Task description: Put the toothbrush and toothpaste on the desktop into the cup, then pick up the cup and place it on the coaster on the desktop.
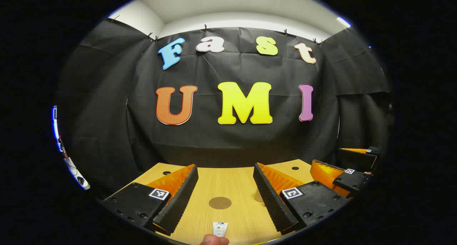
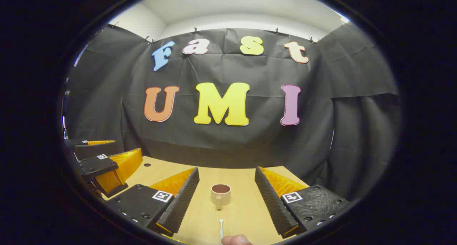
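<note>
Both grippers' jaws gape empty; right gripper [image 2: 225, 195] risks toppling the beige ceramic cup [image 2: 220, 195] at twelve o'clock beyond the white toothbrush [image 2: 221, 229].

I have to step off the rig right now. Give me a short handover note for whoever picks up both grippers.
Left gripper: open, above the desktop, coaster and toothpaste ahead between its fingers.
Right gripper: open, cup and toothbrush ahead between its fingers.
Done: nothing; cup looks empty and is not on the coaster.
Left: load toothbrush and toothpaste into the cup, then set it on the coaster.
</note>
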Tool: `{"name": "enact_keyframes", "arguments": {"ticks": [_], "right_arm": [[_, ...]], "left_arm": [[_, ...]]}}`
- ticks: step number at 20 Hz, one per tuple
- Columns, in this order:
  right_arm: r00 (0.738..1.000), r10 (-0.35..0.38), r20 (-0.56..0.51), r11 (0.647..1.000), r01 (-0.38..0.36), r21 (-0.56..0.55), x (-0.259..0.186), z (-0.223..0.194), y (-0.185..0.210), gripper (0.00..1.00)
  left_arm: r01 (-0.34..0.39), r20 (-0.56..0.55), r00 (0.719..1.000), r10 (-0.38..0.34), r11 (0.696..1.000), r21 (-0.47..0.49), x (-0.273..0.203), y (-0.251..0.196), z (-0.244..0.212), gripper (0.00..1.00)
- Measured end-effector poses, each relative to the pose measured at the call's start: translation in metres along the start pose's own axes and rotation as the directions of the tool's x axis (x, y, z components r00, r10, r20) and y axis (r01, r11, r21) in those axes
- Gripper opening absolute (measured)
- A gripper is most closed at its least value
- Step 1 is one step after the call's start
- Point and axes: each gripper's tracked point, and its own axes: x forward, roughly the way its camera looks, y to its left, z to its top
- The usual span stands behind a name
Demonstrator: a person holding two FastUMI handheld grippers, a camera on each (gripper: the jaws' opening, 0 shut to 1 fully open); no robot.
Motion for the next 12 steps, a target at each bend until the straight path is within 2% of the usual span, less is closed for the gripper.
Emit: {"name": "enact_keyframes", "arguments": {"ticks": [2, 4, 7, 8, 11, 12], "right_arm": [[1.000, 0.016, 0.002, 1.000, -0.016, -0.006, 0.003, 0.004, 0.005, 0.92], [1.000, 0.021, 0.001, 1.000, -0.021, -0.009, 0.006, 0.005, 0.006, 0.92], [1.000, 0.026, -0.012, 1.000, -0.026, -0.013, 0.011, 0.000, 0.008, 0.98], [1.000, 0.025, -0.016, 1.000, -0.026, -0.013, 0.013, -0.001, 0.007, 0.95], [0.999, 0.015, -0.037, 1.000, -0.015, -0.015, 0.017, -0.008, 0.004, 0.98], [0.999, 0.016, -0.038, 1.000, -0.016, -0.014, 0.016, -0.009, 0.004, 0.95]], "left_arm": [[0.001, -0.001, 1.000, -0.001, 1.000, -0.006, 0.003, 0.001, -0.001, 0.98], [0.001, -0.006, 1.000, -0.001, 1.000, -0.004, 0.006, 0.001, -0.002, 0.98], [0.005, -0.012, 1.000, -0.005, 1.000, -0.007, 0.008, 0.000, -0.006, 0.98], [0.009, -0.016, 1.000, -0.009, 1.000, -0.004, 0.010, -0.001, -0.007, 0.98], [0.013, -0.021, 1.000, -0.013, 1.000, 0.000, 0.012, -0.002, -0.011, 0.98], [0.015, -0.023, 1.000, -0.015, 1.000, -0.001, 0.012, -0.002, -0.012, 0.98]]}}
